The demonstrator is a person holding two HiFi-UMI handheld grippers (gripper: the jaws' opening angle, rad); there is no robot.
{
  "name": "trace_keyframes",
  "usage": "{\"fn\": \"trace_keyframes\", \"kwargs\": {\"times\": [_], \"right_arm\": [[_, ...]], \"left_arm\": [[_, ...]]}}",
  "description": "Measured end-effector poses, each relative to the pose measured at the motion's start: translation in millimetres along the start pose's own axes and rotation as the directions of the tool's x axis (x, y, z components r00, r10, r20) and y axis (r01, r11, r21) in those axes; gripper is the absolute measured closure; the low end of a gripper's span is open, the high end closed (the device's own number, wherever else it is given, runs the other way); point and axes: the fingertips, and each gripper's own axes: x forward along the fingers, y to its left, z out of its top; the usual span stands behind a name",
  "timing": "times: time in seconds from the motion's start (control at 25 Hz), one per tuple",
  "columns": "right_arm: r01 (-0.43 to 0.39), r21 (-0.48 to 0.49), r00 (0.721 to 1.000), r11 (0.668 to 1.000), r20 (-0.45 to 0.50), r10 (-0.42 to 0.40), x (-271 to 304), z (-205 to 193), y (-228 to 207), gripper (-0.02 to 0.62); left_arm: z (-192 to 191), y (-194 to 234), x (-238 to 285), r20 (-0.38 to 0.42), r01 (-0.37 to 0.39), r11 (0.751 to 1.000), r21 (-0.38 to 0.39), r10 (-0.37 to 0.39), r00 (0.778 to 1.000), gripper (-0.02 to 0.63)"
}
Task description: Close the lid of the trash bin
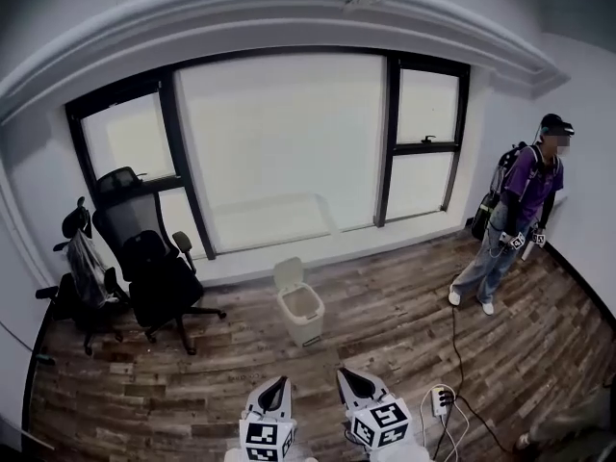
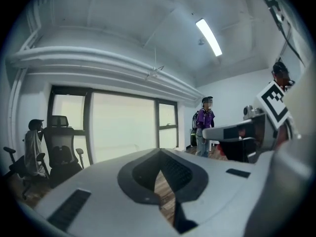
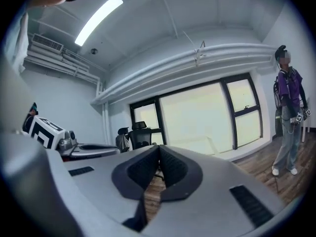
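Task not begun: the trash bin [image 1: 304, 320] stands on the floor beneath the window, its lid [image 1: 287, 273] raised open, well apart from the left gripper [image 1: 276, 389] and right gripper [image 1: 347, 380], both jaws pressed together, empty.

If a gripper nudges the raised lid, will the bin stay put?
The trash bin looks small, plastic, probably light. Its lid stands upright at one edge, likely hinged, swinging down easily. On smooth wood floor it may slide.

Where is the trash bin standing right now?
In the head view, the trash bin stands on the wooden floor below the big window, just right of the black office chairs.
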Motion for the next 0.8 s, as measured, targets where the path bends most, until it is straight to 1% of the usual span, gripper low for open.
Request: {"fn": "trace_keyframes", "kwargs": {"times": [0.08, 0.24, 0.36, 0.44, 0.6, 0.8], "right_arm": [[0.018, 0.008, 1.0, 1.0, -0.013, -0.018, 37.0, 3.2, -19.1, 0.571], [0.045, 0.055, 0.997, 0.997, -0.059, -0.042, 99.4, -11.6, -62.1, 0.571], [0.038, 0.078, 0.997, 0.996, -0.07, -0.033, 147.9, -21.0, -100.7, 0.571], [0.031, 0.079, 0.998, 0.996, -0.065, -0.026, 189.0, -19.7, -126.7, 0.571], [0.011, 0.065, 0.997, 0.998, -0.071, -0.006, 276.1, -3.8, -184.3, 0.571], [-0.022, 0.06, 0.995, 0.998, -0.099, 0.028, 375.5, 22.3, -254.8, 0.571]], "left_arm": [[-3.8, 28.6, 39.3, -0.004, 0.003, 1.0, -0.016, -0.003, 1.0, 0.598], [-8.0, 65.9, 101.8, -0.056, -0.002, 0.999, -0.04, -0.001, 0.998, 0.598], [-14.9, 86.2, 156.6, -0.061, -0.009, 1.0, -0.027, 0.008, 0.998, 0.598], [-17.4, 108.0, 200.0, -0.062, -0.022, 1.0, -0.019, 0.02, 0.998, 0.598], [-3.4, 151.6, 295.7, -0.063, -0.054, 0.998, -0.017, 0.053, 0.997, 0.598], [26.0, 195.9, 413.0, -0.06, -0.09, 0.995, -0.031, 0.088, 0.994, 0.598]]}}
